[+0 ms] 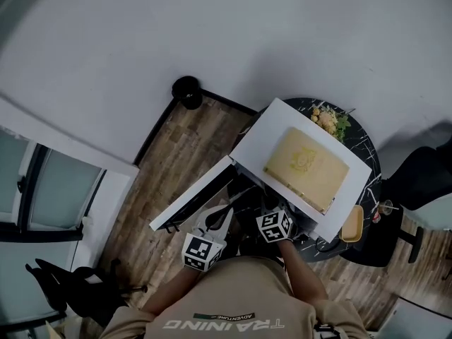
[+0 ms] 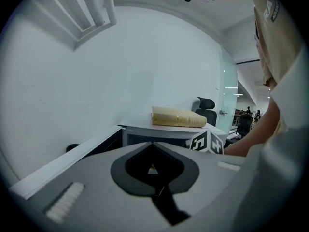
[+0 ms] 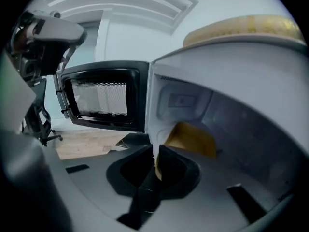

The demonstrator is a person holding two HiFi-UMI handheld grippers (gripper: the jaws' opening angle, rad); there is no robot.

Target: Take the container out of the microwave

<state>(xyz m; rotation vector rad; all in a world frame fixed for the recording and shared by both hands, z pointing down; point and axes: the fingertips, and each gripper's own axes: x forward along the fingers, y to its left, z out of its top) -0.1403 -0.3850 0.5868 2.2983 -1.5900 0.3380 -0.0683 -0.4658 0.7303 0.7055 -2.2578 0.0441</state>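
Note:
A white microwave (image 1: 256,134) stands on a round black marble table (image 1: 366,141), its door (image 1: 189,198) swung open to the left. In the right gripper view a yellow container (image 3: 193,138) sits inside the cavity, to the left. My right gripper (image 3: 155,154) reaches into the opening, its jaws drawn narrow with the container's yellow rim between them. From above, the right gripper (image 1: 272,216) is at the microwave's mouth, tips hidden. My left gripper (image 1: 213,224) hangs shut and empty beside the open door; the left gripper (image 2: 153,148) points past the microwave.
A flat yellow board (image 1: 306,167) lies on top of the microwave. A bowl of salad (image 1: 329,119) sits behind it, a yellow dish (image 1: 352,224) and a small glass (image 1: 385,206) to its right. A black office chair (image 1: 424,175) stands beyond the table. The door (image 3: 101,98) blocks the left.

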